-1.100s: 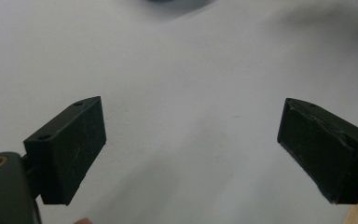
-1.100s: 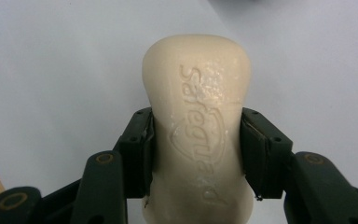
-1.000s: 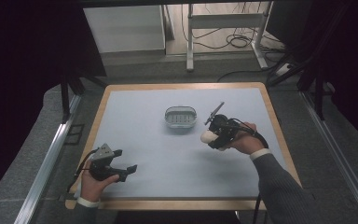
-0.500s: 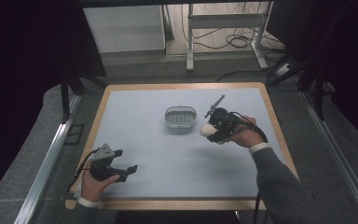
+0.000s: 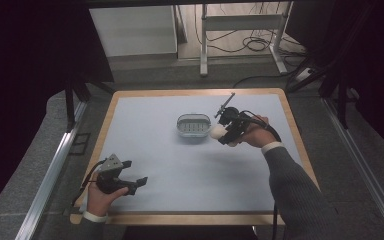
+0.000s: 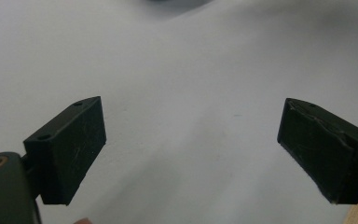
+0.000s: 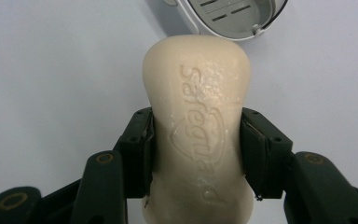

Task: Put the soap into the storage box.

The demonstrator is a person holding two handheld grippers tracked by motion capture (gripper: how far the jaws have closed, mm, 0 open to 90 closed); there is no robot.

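While left gripper (image 5: pixel 130 181) jaws gape apart, one soap bar (image 7: pixel 198 126) clamped in right gripper (image 7: pixel 196 154) beside one dish (image 5: pixel 193 126).

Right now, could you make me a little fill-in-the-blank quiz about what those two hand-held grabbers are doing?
1. The right gripper is clamped on a cream bar of ____.
2. The grey soap dish on the table holds ____.
3. The left gripper has its jaws ____.
Missing words: soap; nothing; open
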